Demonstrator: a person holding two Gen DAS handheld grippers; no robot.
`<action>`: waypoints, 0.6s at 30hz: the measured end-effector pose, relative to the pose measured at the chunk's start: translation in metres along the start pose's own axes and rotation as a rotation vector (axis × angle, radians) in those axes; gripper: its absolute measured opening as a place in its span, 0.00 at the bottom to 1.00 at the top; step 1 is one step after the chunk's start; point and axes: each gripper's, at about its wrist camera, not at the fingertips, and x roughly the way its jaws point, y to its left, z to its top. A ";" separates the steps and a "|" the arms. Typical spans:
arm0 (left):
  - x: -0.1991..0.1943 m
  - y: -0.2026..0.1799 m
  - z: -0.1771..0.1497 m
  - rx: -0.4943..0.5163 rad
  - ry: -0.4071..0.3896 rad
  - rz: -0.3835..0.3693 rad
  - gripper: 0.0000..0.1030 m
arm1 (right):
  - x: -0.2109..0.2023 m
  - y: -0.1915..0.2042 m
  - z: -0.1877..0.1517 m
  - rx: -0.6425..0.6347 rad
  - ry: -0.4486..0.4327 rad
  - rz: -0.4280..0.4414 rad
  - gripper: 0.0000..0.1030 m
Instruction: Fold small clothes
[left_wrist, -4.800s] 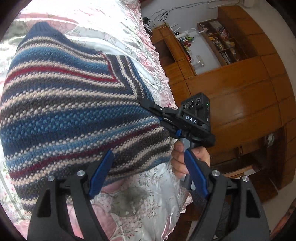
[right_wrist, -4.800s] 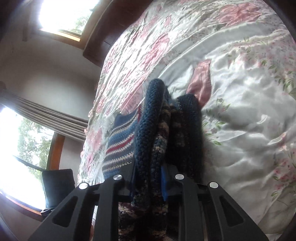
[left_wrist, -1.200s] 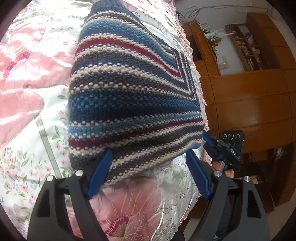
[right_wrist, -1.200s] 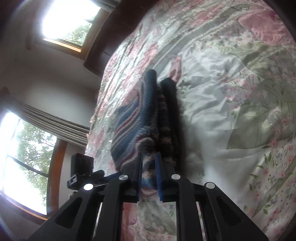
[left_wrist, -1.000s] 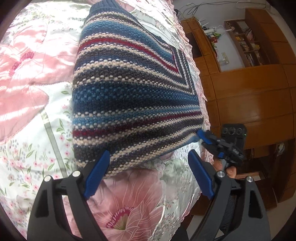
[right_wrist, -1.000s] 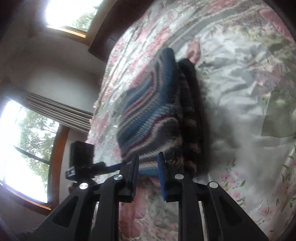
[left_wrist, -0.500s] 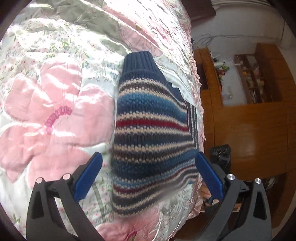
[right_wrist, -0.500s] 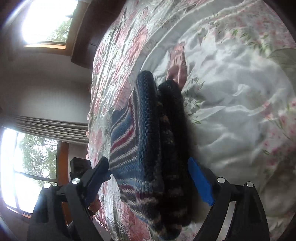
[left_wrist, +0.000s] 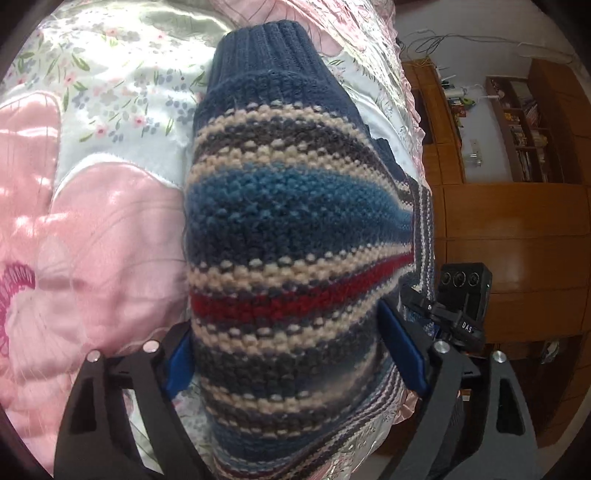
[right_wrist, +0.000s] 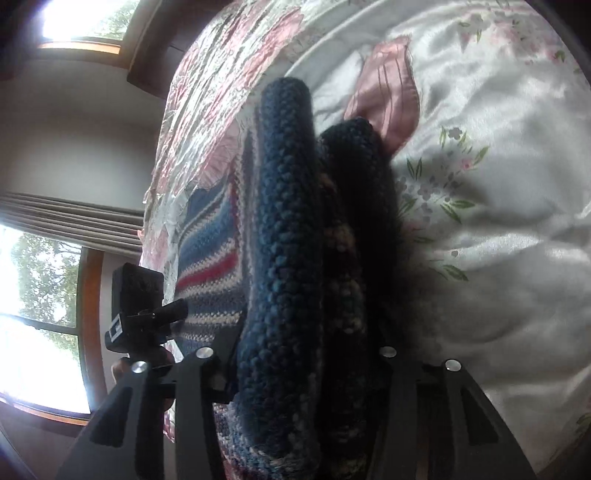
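Left wrist view, left side of frame: one satin floral bedspread, pink petal appliqué against white. Centre: one striped knit sweater, folded, lying on the bed near its edge, navy ribbed band toward the top of frame, cream, blue and red stripes below. Bottom of frame: left hand-held gripper spread wide, one blue pad at each side of the folded bundle; cannot tell whether the pads press the knit. Right side: the second of two tools, the right hand-held gripper, reaching in at the sweater's right edge. Behind it: wooden cabinets and a bookshelf, seen only here.

Right wrist view, left side of frame: two bright windows, one curtain, seen only here. Lower left: the left tool side-on at the sweater's striped face, part of a hand below it. Centre: the sweater edge-on, at least two thick rolled folds stacked side by side, a layering hidden in the other view. Bottom: right fingers set far apart, both folds between them, pads hidden by knit. Right side: white bedspread with small sprigs and one pink leaf.
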 end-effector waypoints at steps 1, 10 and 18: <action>-0.004 -0.005 -0.001 0.011 -0.001 0.009 0.75 | -0.004 0.005 -0.003 0.000 -0.019 -0.002 0.40; -0.103 -0.004 -0.051 0.040 -0.028 0.026 0.68 | -0.008 0.096 -0.071 -0.088 -0.063 0.072 0.37; -0.247 0.065 -0.157 0.043 -0.166 0.004 0.67 | 0.057 0.186 -0.171 -0.151 -0.018 0.198 0.37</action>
